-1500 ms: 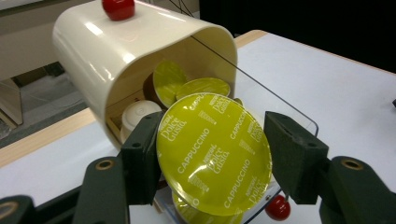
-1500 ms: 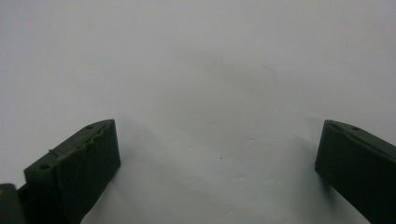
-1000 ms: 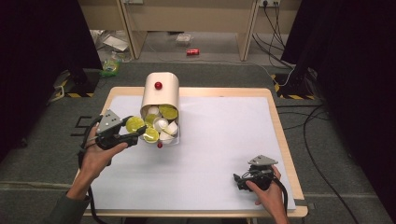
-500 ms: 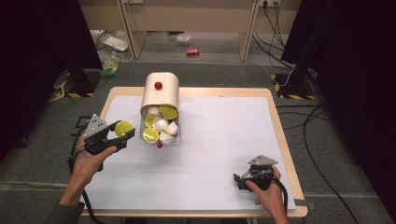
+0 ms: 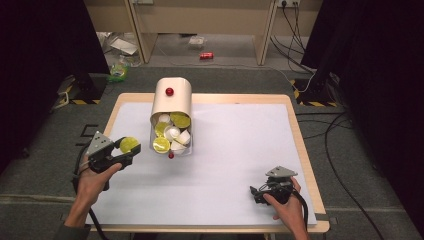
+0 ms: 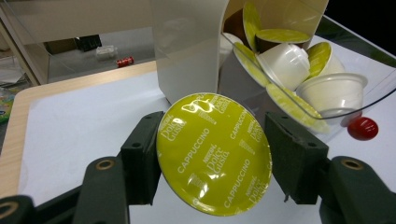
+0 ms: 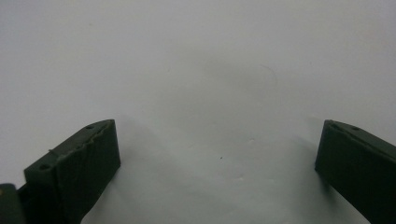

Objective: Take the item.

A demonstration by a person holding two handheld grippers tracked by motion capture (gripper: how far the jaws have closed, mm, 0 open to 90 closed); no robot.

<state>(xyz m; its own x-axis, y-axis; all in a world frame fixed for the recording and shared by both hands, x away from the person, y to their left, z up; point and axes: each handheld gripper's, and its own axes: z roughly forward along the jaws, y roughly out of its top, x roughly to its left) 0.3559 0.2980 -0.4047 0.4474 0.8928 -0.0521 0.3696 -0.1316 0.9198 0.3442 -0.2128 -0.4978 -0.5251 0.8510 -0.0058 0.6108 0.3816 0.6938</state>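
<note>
A beige capsule dispenser (image 5: 171, 100) with a red knob stands at the table's back left; its clear drawer (image 5: 170, 137) holds several yellow-lidded and white coffee capsules (image 6: 288, 65). My left gripper (image 5: 129, 150) is shut on a yellow-lidded Cappuccino capsule (image 6: 214, 153), (image 5: 128, 144), held left of the drawer over the white sheet. At the front right my right gripper (image 5: 255, 192) rests low on the sheet, open, with nothing between its jaws (image 7: 219, 158).
A white sheet (image 5: 235, 150) covers the wooden table (image 5: 295, 125). The drawer's red knob (image 6: 363, 128) sits at its front. Cables and a red can (image 5: 206, 55) lie on the floor beyond the table.
My left gripper has pulled the yellow capsule out of the drawer and carried it left and toward the person. The right gripper has stayed put.
</note>
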